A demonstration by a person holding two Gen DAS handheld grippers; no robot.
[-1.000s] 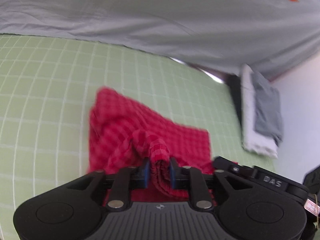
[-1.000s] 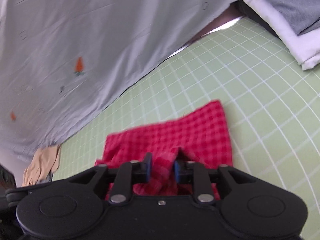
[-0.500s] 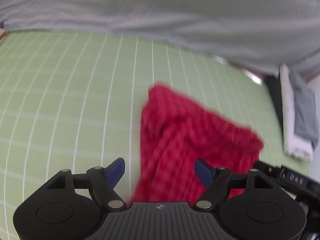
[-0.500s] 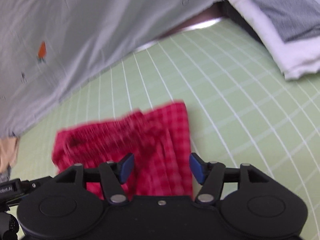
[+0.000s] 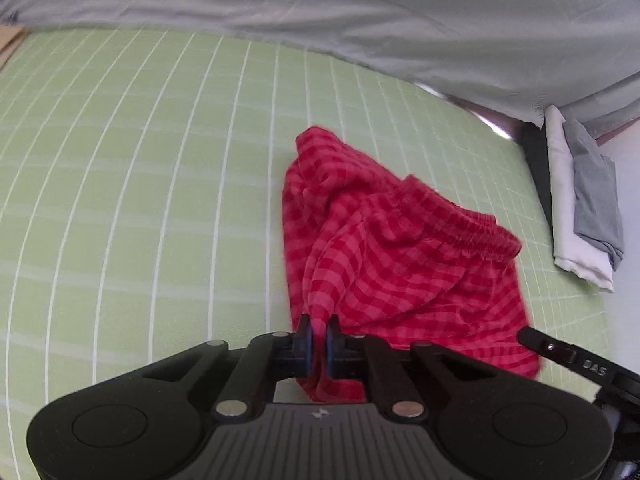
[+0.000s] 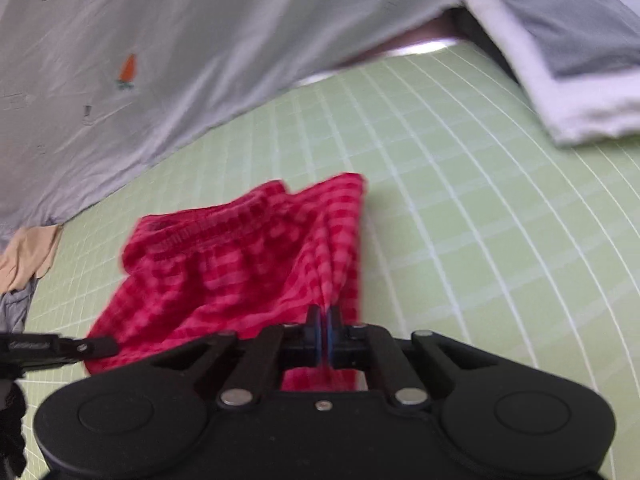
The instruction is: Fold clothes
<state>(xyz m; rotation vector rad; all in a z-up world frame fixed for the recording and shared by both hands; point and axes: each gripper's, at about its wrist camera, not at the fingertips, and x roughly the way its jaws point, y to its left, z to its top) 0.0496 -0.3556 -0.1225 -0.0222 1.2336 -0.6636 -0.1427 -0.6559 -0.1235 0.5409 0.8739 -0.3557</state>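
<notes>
Red checked shorts (image 5: 392, 256) with an elastic waistband lie bunched on the green grid mat (image 5: 140, 200). My left gripper (image 5: 318, 340) is shut on a pinch of the shorts' near left edge. In the right wrist view the same red checked shorts (image 6: 240, 272) spread to the left, and my right gripper (image 6: 325, 332) is shut on a pleat of their near right edge. Each gripper's tip shows at the edge of the other's view.
A grey sheet with carrot prints (image 6: 128, 72) hangs along the mat's far side. A folded white and grey pile (image 5: 580, 208) sits at the mat's right end. Beige and grey garments (image 6: 28, 256) lie at the left end.
A second ago both grippers were shut on the shorts; half a second ago both stood open above them. Now both are shut again, each on a new pinch at a near edge.
</notes>
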